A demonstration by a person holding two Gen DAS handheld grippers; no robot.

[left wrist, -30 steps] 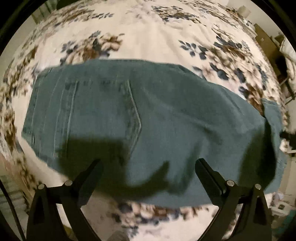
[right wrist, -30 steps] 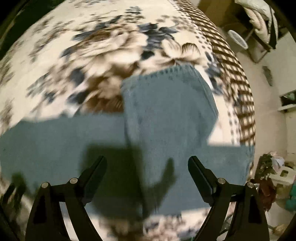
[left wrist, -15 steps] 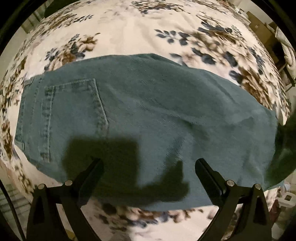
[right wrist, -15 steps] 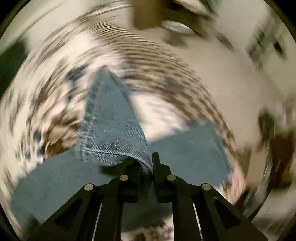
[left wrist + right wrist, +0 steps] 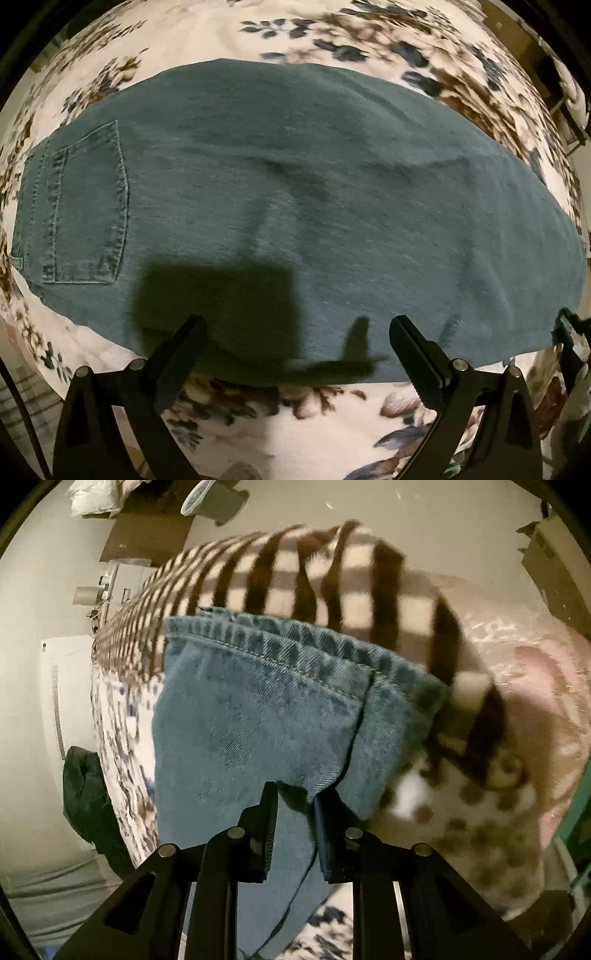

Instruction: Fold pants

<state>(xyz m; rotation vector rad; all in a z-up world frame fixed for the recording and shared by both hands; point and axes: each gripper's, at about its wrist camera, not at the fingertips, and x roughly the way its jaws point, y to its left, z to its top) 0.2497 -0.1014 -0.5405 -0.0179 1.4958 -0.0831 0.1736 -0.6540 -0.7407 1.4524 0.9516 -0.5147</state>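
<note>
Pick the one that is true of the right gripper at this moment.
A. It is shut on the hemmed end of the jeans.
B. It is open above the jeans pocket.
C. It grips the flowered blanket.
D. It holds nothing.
A: the right gripper has its jaws pinched on the jeans, just below the stitched hem.

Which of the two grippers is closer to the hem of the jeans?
Right. The right gripper is shut on the hem; the left gripper is open above the seat end.

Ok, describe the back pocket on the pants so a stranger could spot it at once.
A floral bedspread fills the left wrist view, with blue denim pants spread flat across it. At the pants' far left end is the pocket, a patch outlined in double stitching. Nothing else on the plain denim has a stitched outline.
</note>
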